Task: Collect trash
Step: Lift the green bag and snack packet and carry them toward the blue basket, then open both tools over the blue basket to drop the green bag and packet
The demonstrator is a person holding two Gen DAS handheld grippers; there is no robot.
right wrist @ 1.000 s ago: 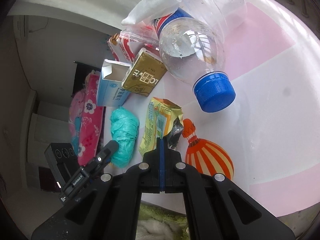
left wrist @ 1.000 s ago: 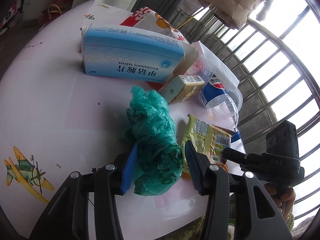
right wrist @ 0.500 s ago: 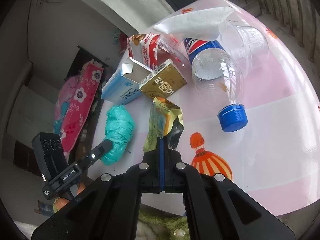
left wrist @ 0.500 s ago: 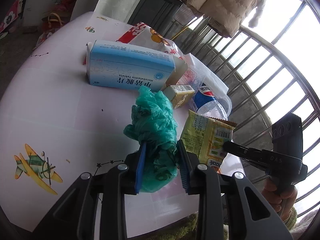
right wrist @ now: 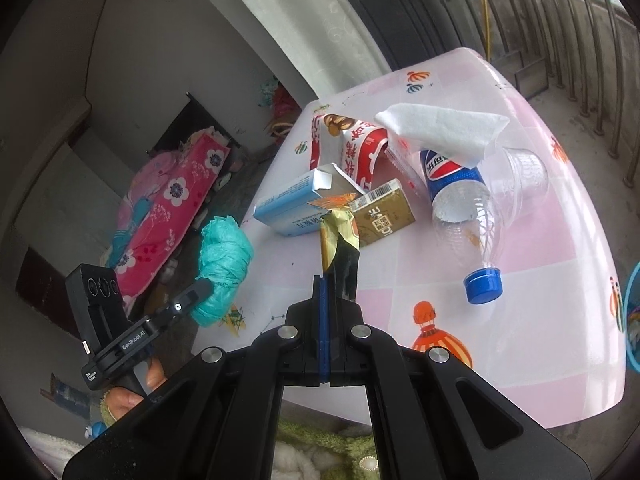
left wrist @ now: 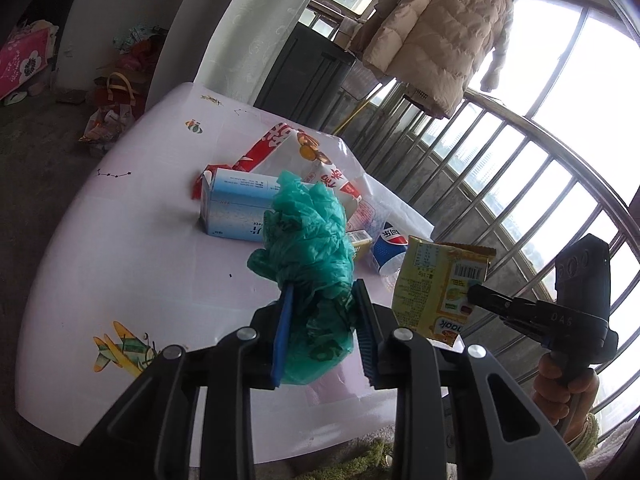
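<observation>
My left gripper (left wrist: 322, 304) is shut on a crumpled green plastic bag (left wrist: 310, 248), held up off the pink table (left wrist: 120, 248). The same green bag (right wrist: 222, 268) shows at the left of the right wrist view, in the left gripper (right wrist: 202, 290). My right gripper (right wrist: 325, 284) is shut on a yellow snack wrapper (right wrist: 338, 240), lifted above the table. In the left wrist view that yellow wrapper (left wrist: 436, 284) hangs from the right gripper (left wrist: 474, 294), at the right. A hand (left wrist: 564, 380) holds that gripper's grip.
On the table (right wrist: 560, 264) lie a blue medicine box (left wrist: 236, 208), a red-and-white wrapper (left wrist: 288, 144), a brown drink carton (right wrist: 384, 212), a Pepsi bottle (right wrist: 460, 204) with a blue cap, a clear cup (right wrist: 524, 176) and a white tissue (right wrist: 444, 132). A blue rim (right wrist: 631, 320) sits at the right edge. Metal railings stand behind.
The left gripper's jaws closed on the green bag and lifted it off the table. The right gripper rose with the yellow wrapper, and both views pulled back from the table.
</observation>
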